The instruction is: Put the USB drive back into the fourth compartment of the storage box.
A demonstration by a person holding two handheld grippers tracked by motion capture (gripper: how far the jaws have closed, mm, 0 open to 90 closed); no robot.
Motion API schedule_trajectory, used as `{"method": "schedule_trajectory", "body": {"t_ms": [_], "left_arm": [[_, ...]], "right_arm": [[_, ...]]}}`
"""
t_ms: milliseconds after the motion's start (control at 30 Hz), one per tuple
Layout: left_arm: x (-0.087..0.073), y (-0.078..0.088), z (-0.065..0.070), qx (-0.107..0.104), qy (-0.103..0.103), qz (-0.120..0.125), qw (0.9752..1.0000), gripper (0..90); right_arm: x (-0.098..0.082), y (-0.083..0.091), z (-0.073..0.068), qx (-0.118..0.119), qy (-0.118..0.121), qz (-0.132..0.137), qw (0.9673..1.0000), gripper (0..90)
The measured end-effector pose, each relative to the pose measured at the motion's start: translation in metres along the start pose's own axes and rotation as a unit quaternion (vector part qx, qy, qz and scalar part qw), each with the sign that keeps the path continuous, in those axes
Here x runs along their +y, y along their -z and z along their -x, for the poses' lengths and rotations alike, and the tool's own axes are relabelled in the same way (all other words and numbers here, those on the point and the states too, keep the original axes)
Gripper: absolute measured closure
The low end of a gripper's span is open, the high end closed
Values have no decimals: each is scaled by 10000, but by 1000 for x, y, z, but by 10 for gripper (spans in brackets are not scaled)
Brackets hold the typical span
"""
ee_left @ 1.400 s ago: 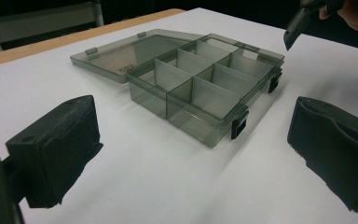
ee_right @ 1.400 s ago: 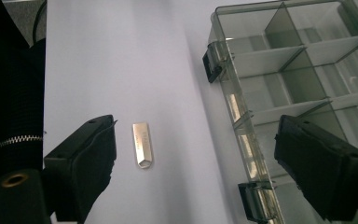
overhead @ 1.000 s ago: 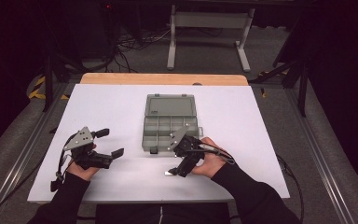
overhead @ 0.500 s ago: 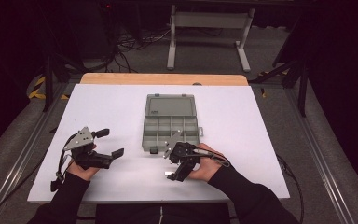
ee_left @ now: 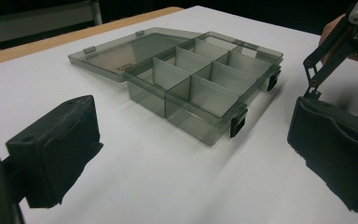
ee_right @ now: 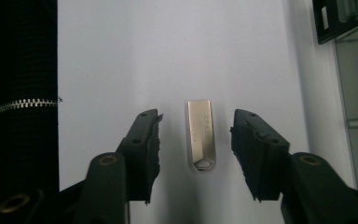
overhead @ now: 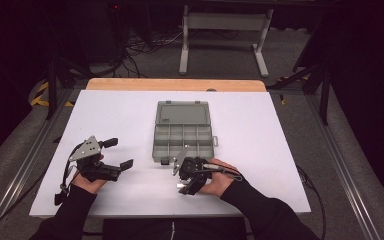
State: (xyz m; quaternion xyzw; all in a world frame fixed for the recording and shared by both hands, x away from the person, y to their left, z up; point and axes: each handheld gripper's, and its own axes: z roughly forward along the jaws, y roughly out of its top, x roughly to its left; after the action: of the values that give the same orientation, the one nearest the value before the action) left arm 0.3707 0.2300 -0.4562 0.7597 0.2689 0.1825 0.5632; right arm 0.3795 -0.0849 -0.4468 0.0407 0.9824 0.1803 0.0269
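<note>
A small silver metal stick (ee_right: 200,135) lies flat on the white table, lengthwise between the two jaws of my right gripper (ee_right: 196,119). Those jaws have just been closing; a gap still shows on both sides of the stick, so the gripper is open. From above, my right gripper (overhead: 186,180) points down just in front of the open grey compartment box (overhead: 184,135). My left gripper (overhead: 120,153) rests at the left, open and holding nothing. In the left gripper view the box (ee_left: 200,79) has bare compartments, its lid laid flat behind.
The white table top (overhead: 280,150) ends in a wooden strip (overhead: 175,84) at the far side. The box's black latches (ee_left: 237,125) face the near side. Dark floor, cables and a metal stand lie beyond the table.
My right gripper has sunk toward the table in front of the box and its jaws have narrowed around the metal stick. The left gripper has stayed put.
</note>
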Motion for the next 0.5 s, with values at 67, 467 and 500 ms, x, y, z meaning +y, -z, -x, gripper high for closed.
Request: {"method": "schedule_trajectory", "body": {"t_ms": [67,467,500], "left_arm": [[0,0,0,-4,5,0,10000,31],[0,0,0,-6,-27,-4,10000,31],[0,0,0,-6,-18,-2,10000,32]], "right_arm": [[0,-2,0,5,40,-32,10000,582],[2,-4,-4,-34,197,-165,9997,786],[2,-4,-4,-33,164,-147,9998,787]]}}
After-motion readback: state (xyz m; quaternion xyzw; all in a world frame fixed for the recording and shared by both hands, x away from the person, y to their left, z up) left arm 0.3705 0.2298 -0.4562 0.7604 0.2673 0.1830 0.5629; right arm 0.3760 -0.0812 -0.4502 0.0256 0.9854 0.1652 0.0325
